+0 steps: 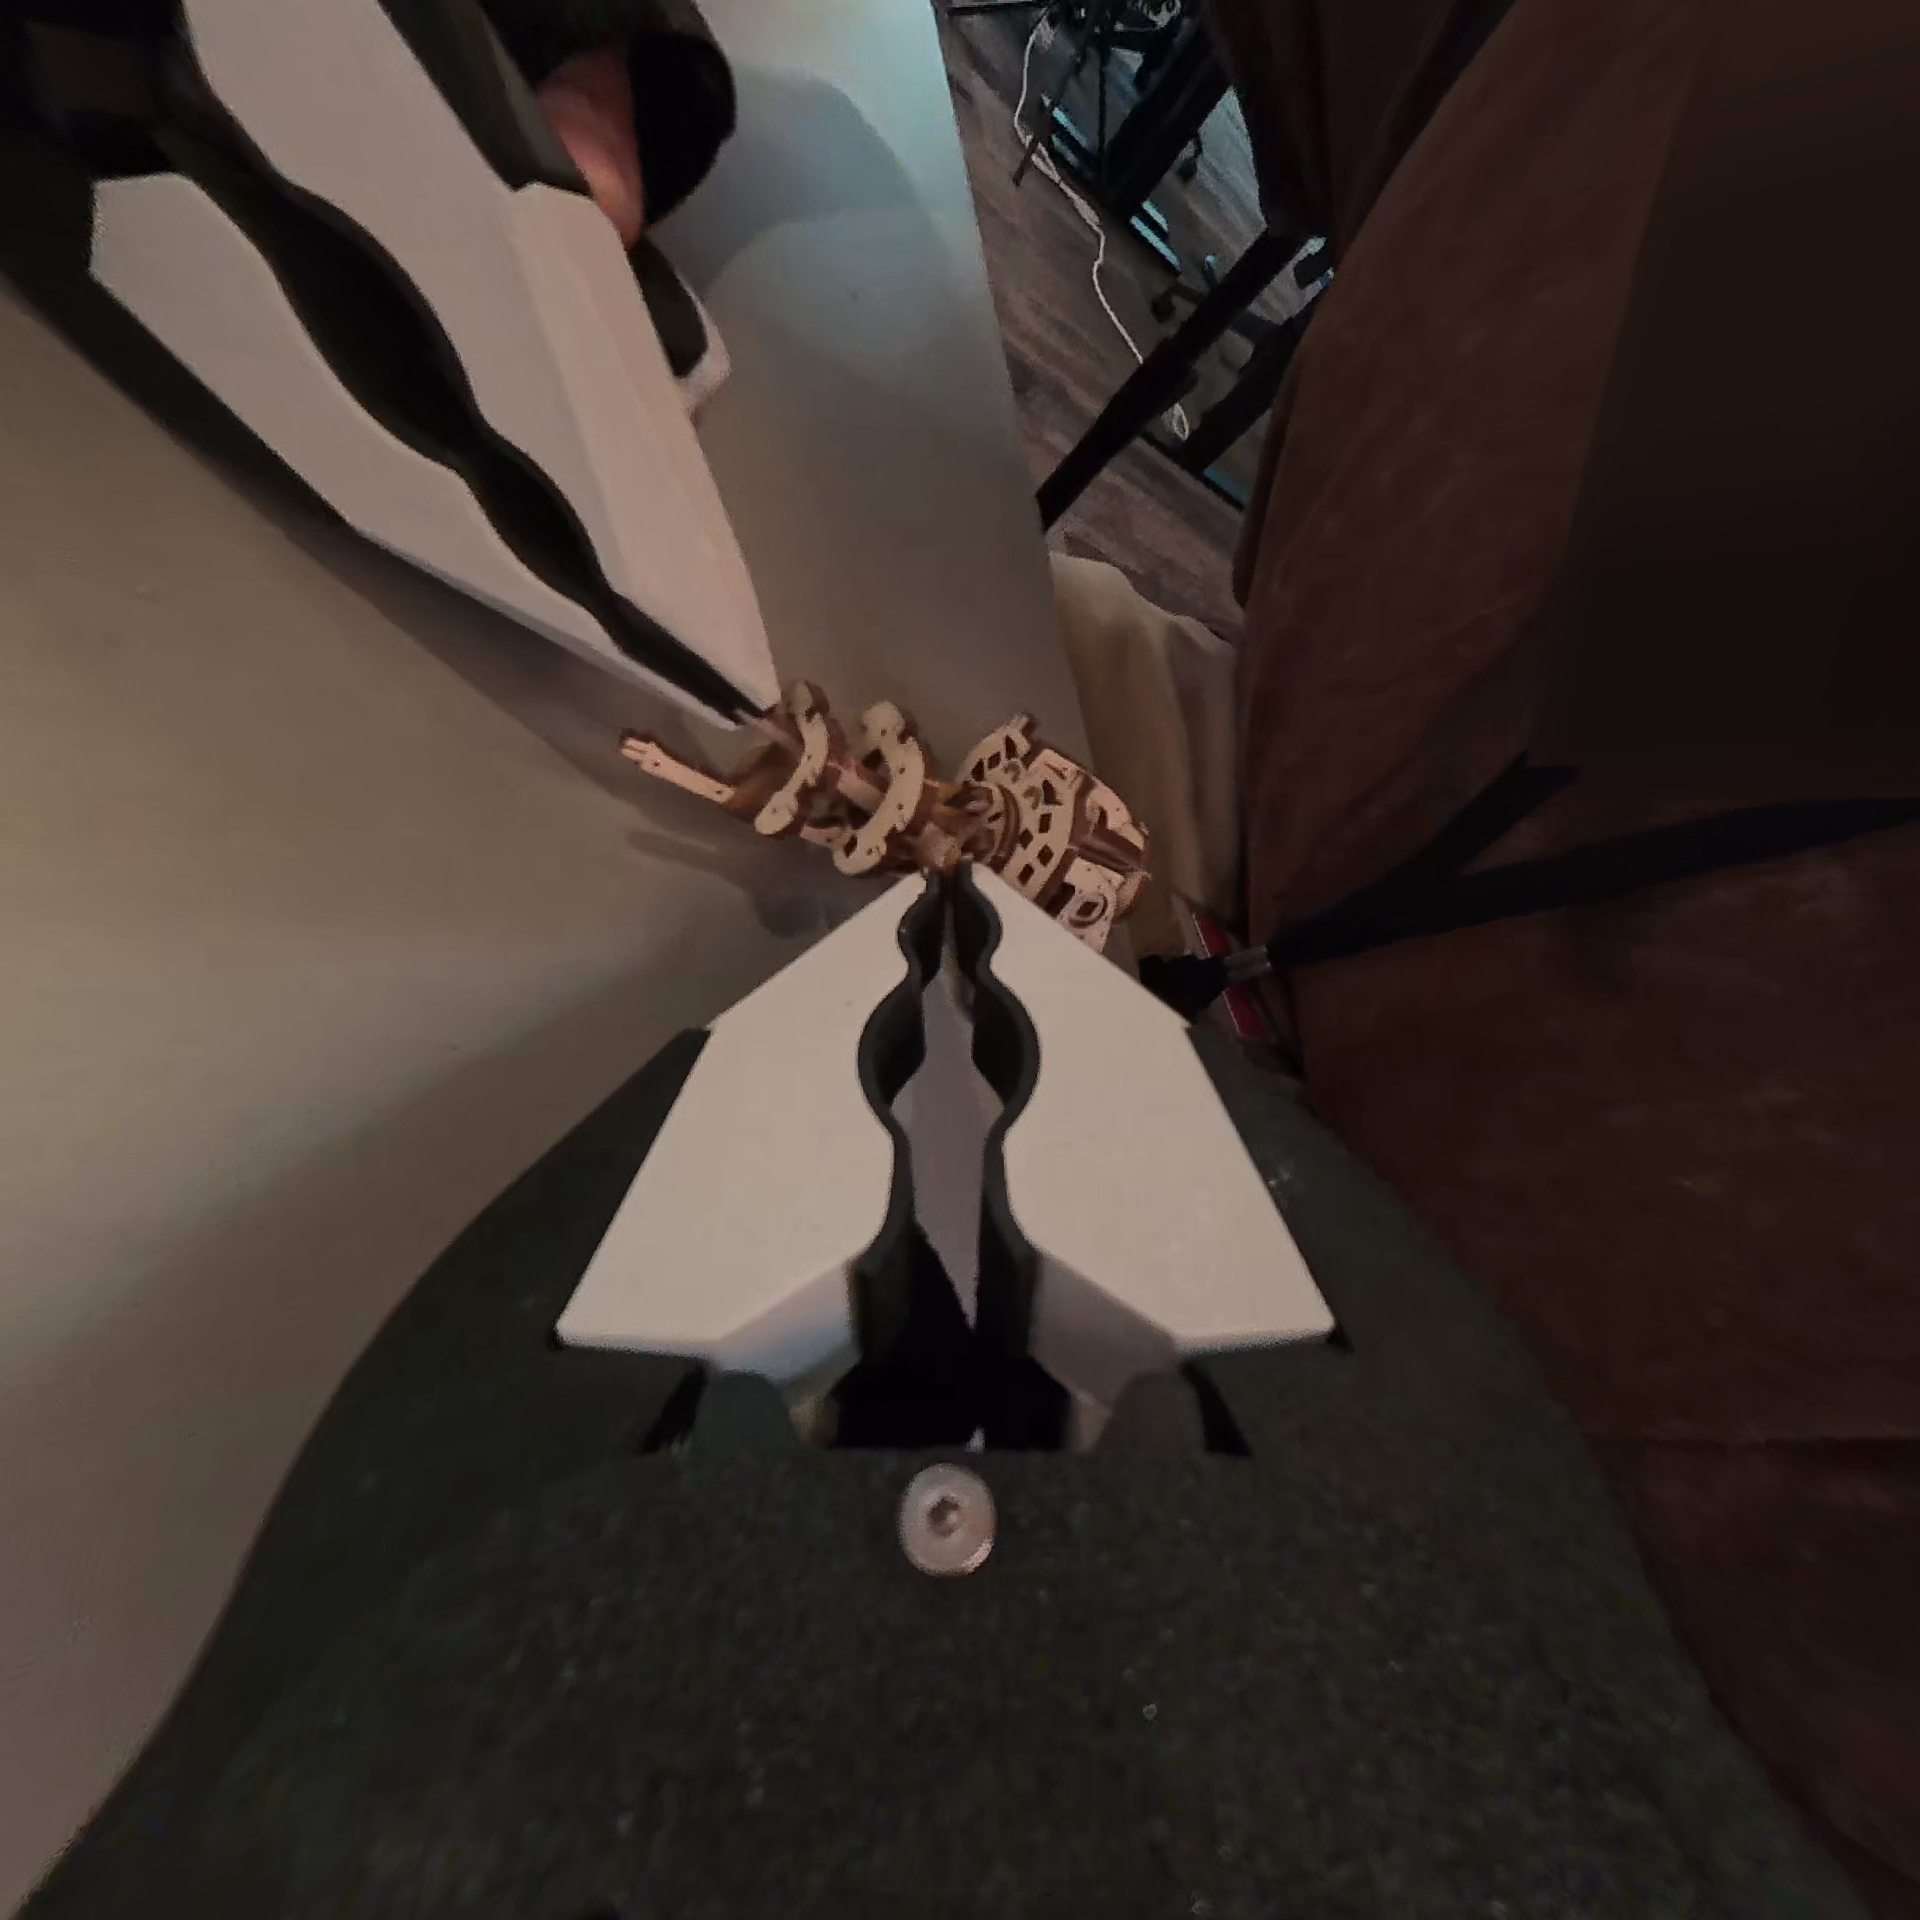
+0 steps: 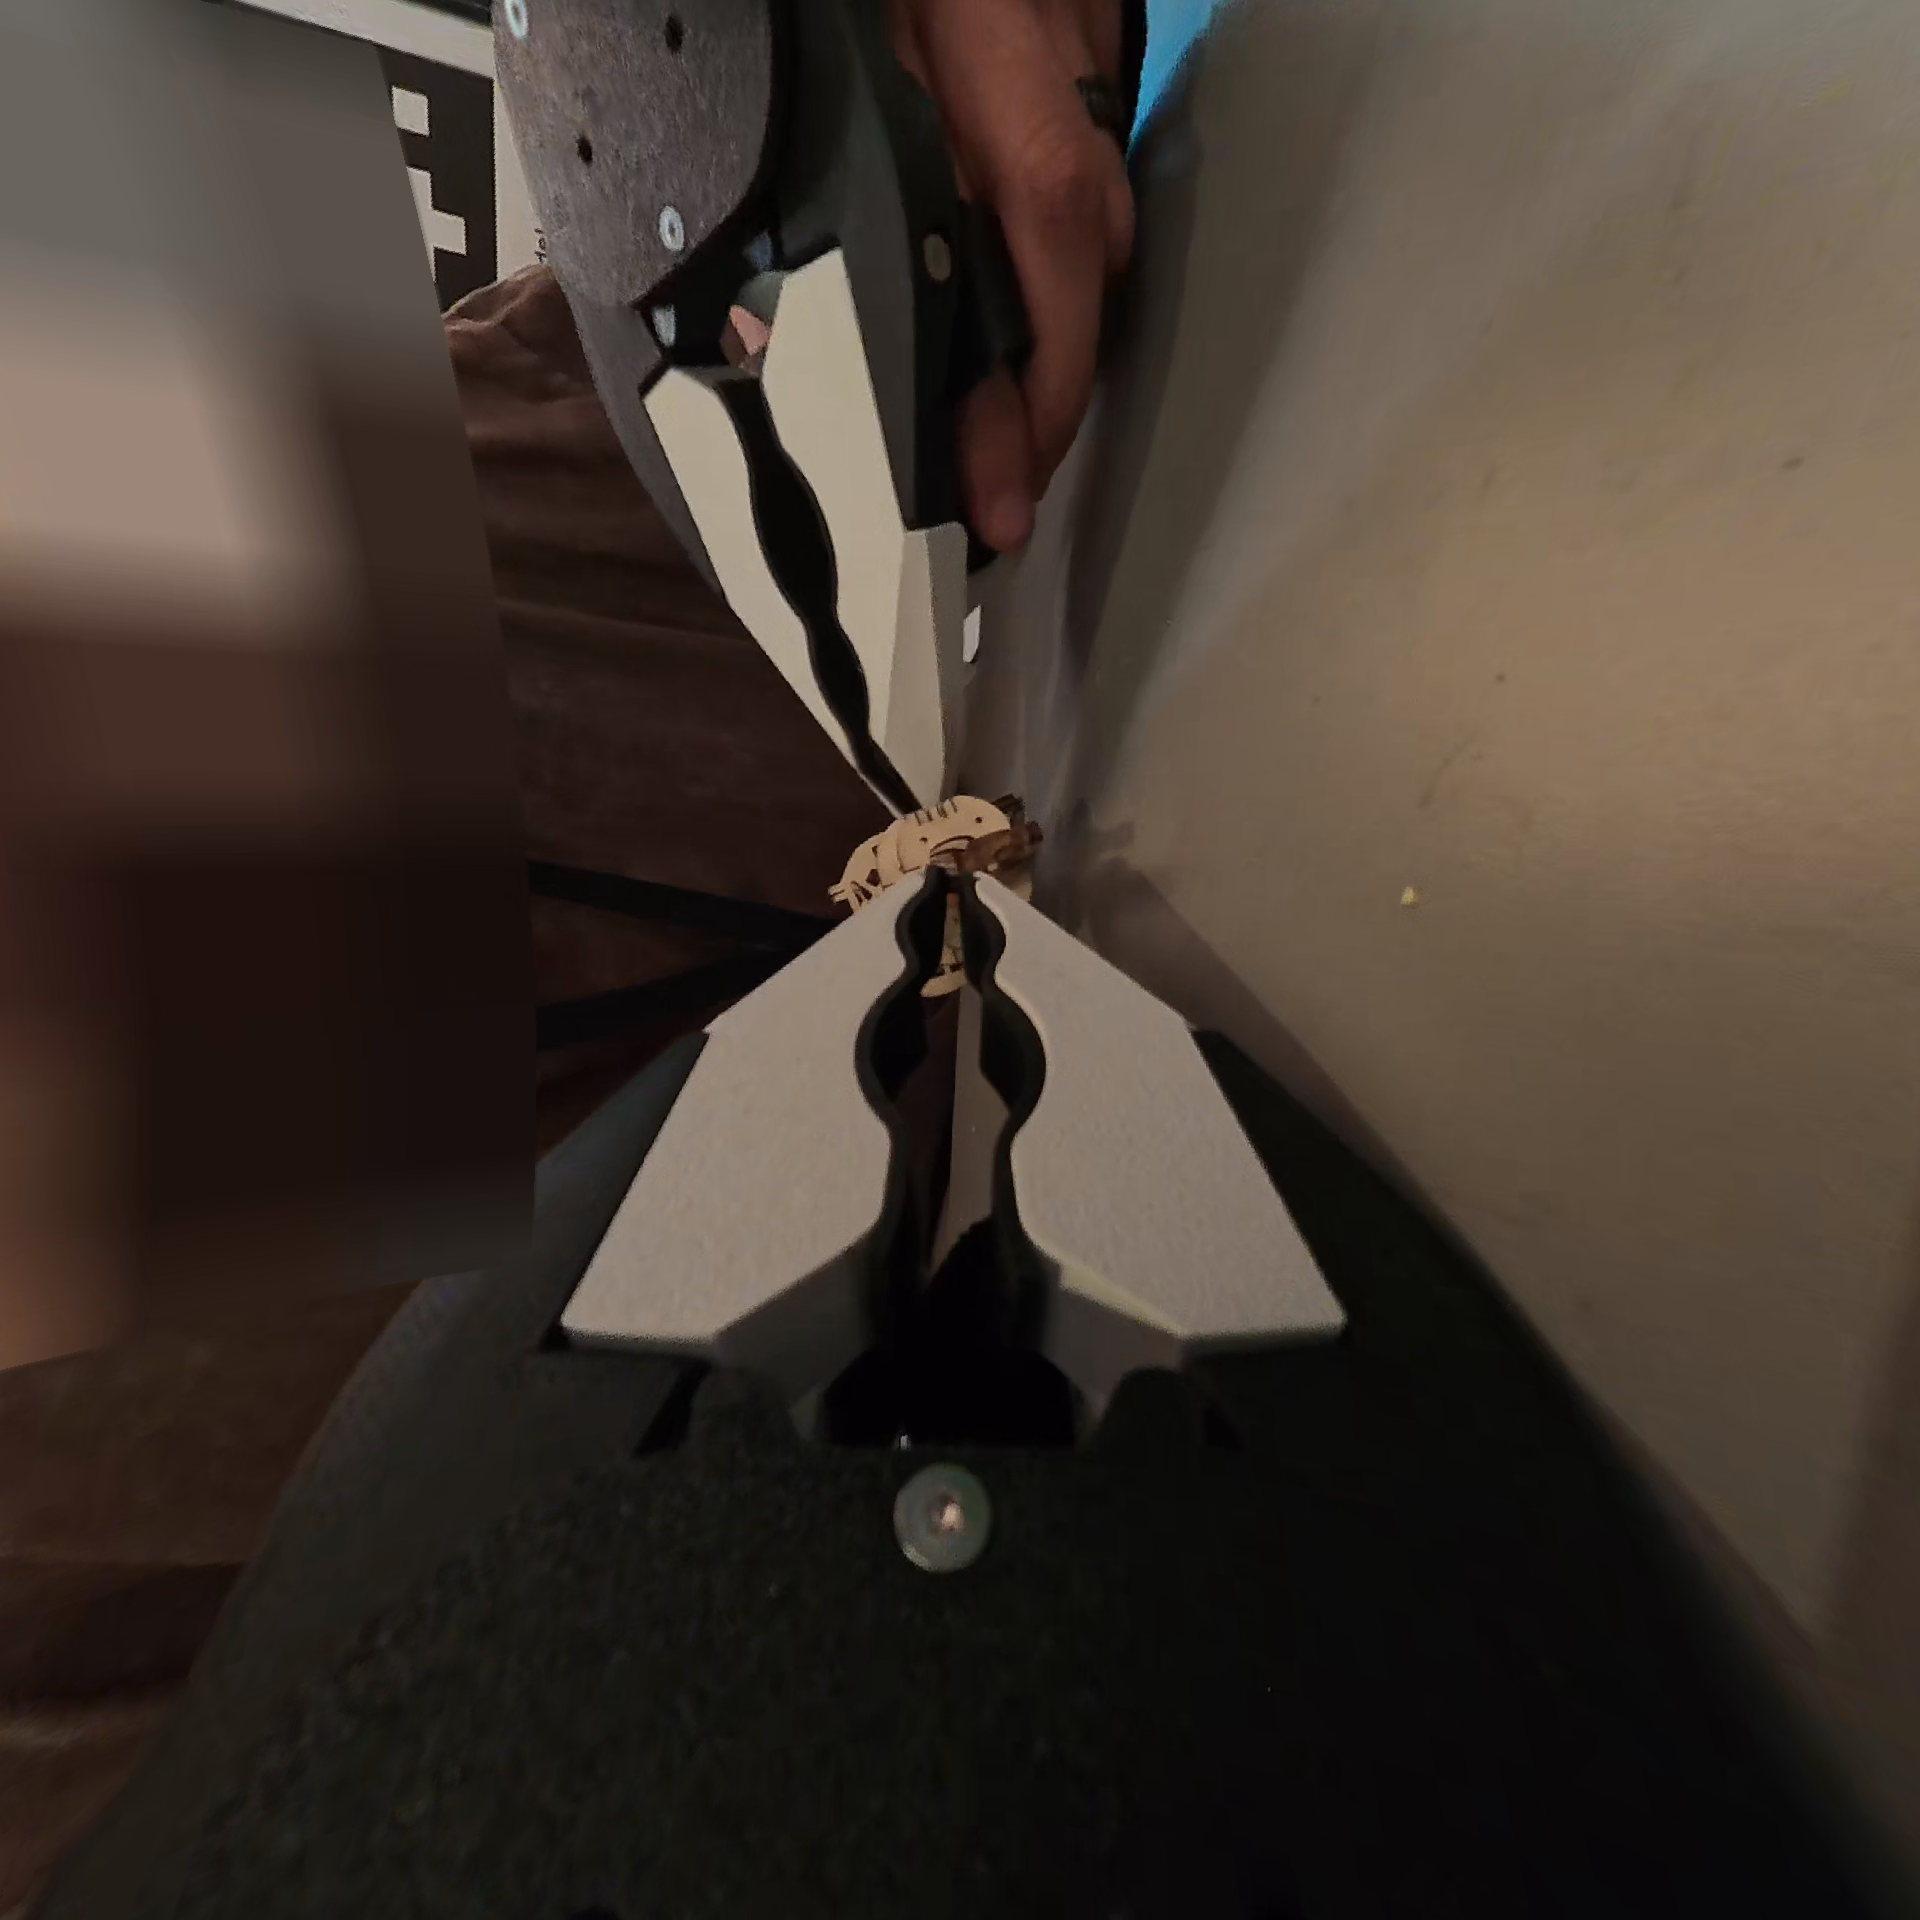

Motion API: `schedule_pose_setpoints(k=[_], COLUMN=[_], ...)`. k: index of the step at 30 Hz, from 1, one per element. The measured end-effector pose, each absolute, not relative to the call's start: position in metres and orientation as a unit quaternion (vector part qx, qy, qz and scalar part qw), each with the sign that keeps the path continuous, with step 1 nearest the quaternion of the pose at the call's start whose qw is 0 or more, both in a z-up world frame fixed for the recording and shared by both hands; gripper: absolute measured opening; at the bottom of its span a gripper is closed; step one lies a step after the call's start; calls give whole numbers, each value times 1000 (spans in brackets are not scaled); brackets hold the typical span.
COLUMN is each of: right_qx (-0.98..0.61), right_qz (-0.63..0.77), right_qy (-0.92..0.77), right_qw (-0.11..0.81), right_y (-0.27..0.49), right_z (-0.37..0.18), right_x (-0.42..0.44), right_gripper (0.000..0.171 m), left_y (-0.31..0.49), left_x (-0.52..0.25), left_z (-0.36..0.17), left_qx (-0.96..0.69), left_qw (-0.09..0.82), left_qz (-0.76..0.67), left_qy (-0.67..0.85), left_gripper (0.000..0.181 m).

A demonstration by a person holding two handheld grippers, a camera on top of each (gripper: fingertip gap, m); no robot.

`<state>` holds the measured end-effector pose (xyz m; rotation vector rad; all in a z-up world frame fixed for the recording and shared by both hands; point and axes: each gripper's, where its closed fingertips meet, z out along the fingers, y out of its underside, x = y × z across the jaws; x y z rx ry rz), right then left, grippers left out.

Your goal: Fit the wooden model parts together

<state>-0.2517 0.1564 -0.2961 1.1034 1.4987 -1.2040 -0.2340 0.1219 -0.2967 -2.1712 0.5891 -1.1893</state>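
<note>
A pale wooden model (image 1: 883,784) is held over the white table (image 1: 312,935). It is a shaft with several curved discs, a blocky part (image 1: 1070,842) at its right end and a thin stick (image 1: 665,764) at its left. My left gripper (image 1: 948,881) is shut on the shaft between the discs and the block. My right gripper (image 1: 761,712) comes in from the upper left and is shut on the left-hand discs. In the right wrist view my right gripper (image 2: 951,888) pinches a wooden disc (image 2: 948,961), and my left gripper (image 2: 906,802) meets the model (image 2: 935,836) from above.
Brown fabric (image 1: 1558,623) with a black strap (image 1: 1558,862) lies right beside the table edge. Dark floor with a white cable and black frame legs (image 1: 1143,312) is beyond. A hand (image 2: 1039,260) grips the left gripper's handle next to the table surface (image 2: 1455,727). The grippers' ends are close to 4 centimeters from one another.
</note>
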Motion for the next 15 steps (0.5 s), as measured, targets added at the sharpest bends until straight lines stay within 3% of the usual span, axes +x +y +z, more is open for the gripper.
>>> schedule_pose_setpoints(k=[15], right_qx=[446], right_qz=[-487], right_qy=[603], right_qw=[448], right_y=[157], right_z=[-296], right_x=[-252], right_gripper=[1], left_y=[120], left_x=[-233], left_z=[-318], left_qx=[-847], left_qw=[240], left_qz=[-418], left_qy=[225], left_gripper=[0])
